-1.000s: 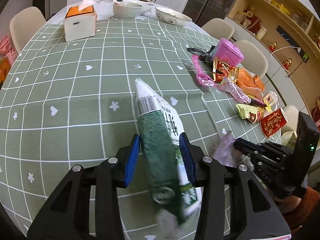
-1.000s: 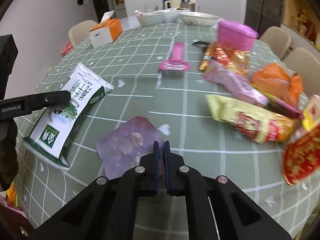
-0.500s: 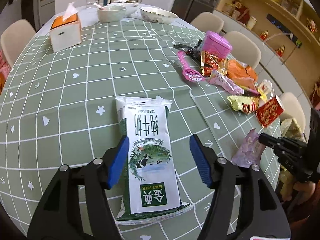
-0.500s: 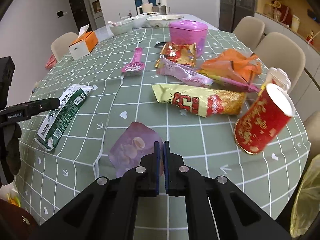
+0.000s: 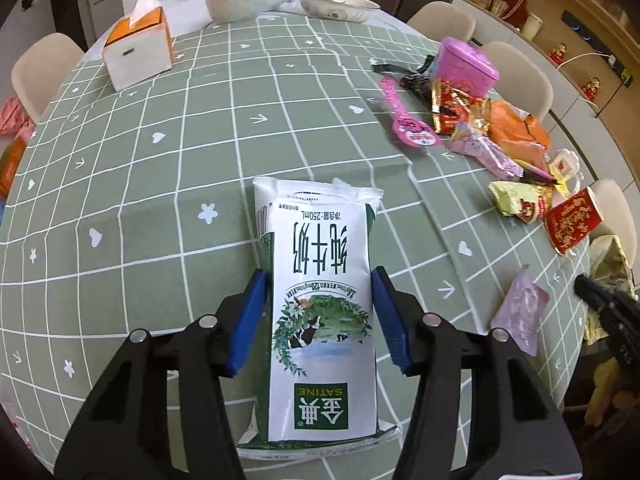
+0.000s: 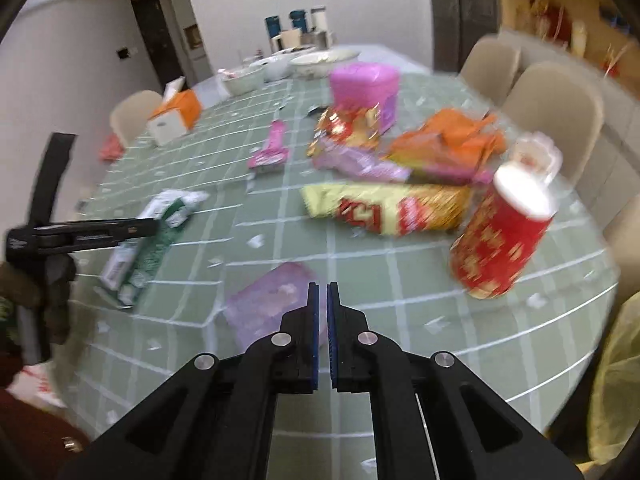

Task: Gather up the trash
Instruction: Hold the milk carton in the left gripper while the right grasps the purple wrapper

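A white and green milk carton point(image 5: 320, 292) lies flat on the green checked tablecloth point(image 5: 168, 168). My left gripper point(image 5: 318, 312) is open, with one blue pad on each side of the carton. The carton also shows in the right wrist view point(image 6: 148, 236), which is blurred. My right gripper point(image 6: 323, 304) is shut, its tips against the edge of a flat lilac wrapper point(image 6: 268, 300) on the table; I cannot tell if it pinches it. The wrapper shows in the left wrist view point(image 5: 520, 312).
Snack wrappers point(image 6: 384, 208), a red paper cup point(image 6: 504, 236), an orange bag point(image 6: 448, 140) and a pink tub point(image 6: 364, 88) crowd the right side. A tissue box point(image 5: 136, 48) and bowls point(image 5: 236, 4) stand at the far end. Chairs ring the table. A yellow bag point(image 6: 616, 380) hangs at the right edge.
My left gripper opened and let the carton down flat on the table, then moved in around it. My right gripper stayed shut by the lilac wrapper while swinging right.
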Available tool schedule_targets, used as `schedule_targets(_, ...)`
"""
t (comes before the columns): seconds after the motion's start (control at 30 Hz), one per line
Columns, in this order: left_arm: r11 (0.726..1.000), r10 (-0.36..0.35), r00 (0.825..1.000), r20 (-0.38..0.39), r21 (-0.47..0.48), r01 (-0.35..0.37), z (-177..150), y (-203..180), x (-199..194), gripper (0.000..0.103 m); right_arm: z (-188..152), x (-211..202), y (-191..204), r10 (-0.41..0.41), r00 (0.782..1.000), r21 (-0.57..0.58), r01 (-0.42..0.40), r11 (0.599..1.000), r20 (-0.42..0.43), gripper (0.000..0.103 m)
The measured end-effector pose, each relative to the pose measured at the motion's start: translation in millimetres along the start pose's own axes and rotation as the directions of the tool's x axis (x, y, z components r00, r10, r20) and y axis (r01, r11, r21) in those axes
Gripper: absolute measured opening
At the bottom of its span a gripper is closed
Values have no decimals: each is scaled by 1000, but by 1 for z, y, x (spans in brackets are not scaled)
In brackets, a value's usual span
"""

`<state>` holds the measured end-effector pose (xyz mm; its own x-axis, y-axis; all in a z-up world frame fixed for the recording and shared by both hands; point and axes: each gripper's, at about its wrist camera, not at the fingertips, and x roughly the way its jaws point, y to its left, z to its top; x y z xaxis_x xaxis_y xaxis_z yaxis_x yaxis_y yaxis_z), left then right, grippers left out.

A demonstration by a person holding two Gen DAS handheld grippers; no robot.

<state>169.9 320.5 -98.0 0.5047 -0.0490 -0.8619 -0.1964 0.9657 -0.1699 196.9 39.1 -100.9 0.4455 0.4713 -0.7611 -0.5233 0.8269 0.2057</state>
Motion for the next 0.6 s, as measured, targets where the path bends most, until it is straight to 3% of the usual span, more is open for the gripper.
schedule_targets(0.1,1000,-21,1000,13,10,21,-1,-6,-5,50,-8,7,-5,29,999,43,-28,999,-32,8)
schedule_targets(0.13,999,-38,999,16,5,38,-1,-7,-7,50,-12,10,-6,24,999,45,-22,999,-40,15)
schedule_targets(0.17,998,-55,998,18,-2,55,-1,-8,-8,50,-15,13,-6,35,998,52,-32,998,-51,23)
schedule_targets(0.2,998,-69,997,18,-9,69,-1,-9,-9,50,-18,16,-6,53,997,61,-50,997,-58,44)
schedule_targets(0.27,997,-76,997,16,-13,76,-3,-10,-9,50,-24,23,-5,130,989,82,-123,989,-76,62)
schedule_targets(0.37,996,-83,996,16,-20,83,-8,-9,-12,50,-26,36,5,128,984,46,-123,991,-121,62)
schedule_targets(0.53,996,-82,997,11,-40,82,-17,-2,-15,50,-20,54,34,-25,993,-125,10,992,-118,64)
schedule_targets(0.6,996,-82,997,8,-44,82,-19,-1,-15,50,-19,61,43,-65,992,-178,45,983,-104,72)
